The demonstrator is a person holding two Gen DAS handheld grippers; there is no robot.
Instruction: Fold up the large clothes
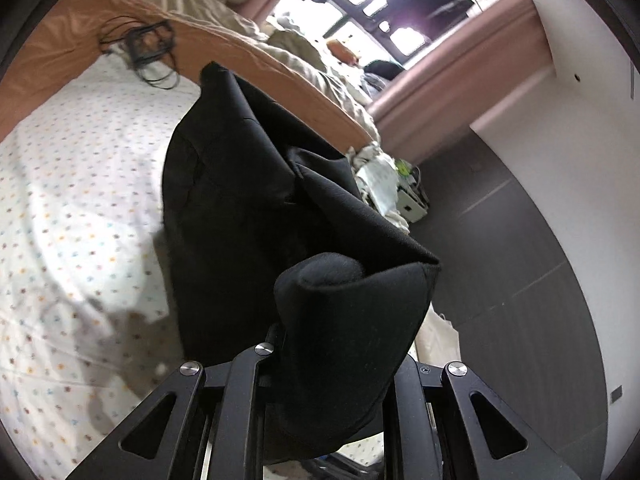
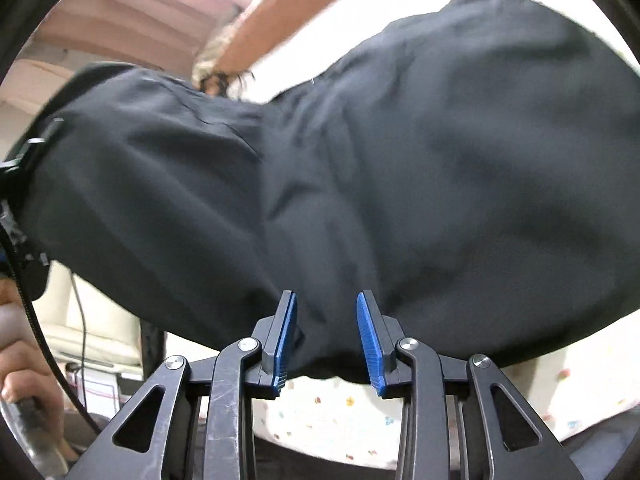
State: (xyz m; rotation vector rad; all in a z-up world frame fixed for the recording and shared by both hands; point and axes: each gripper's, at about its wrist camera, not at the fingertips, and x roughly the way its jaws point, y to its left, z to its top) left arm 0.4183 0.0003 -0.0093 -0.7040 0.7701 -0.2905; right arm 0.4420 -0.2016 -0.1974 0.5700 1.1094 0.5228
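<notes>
Above the dotted bedsheet (image 1: 72, 200), left gripper (image 1: 320, 344) jaws clenched on black garment (image 1: 248, 184), right gripper (image 2: 327, 312) jaws apart.

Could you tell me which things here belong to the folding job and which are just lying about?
Part of the job:
- black garment
- left claw, gripping it
- right claw, open at its edge
- dotted bedsheet

Lying about:
- orange blanket
- beige bedding
- black frame with cords
- floor clutter

Home bedroom, bed with dotted sheet (image 1: 72, 184), orange blanket (image 1: 248, 60), pink curtains (image 1: 460, 92), dark floor tiles (image 1: 500, 240)
</notes>
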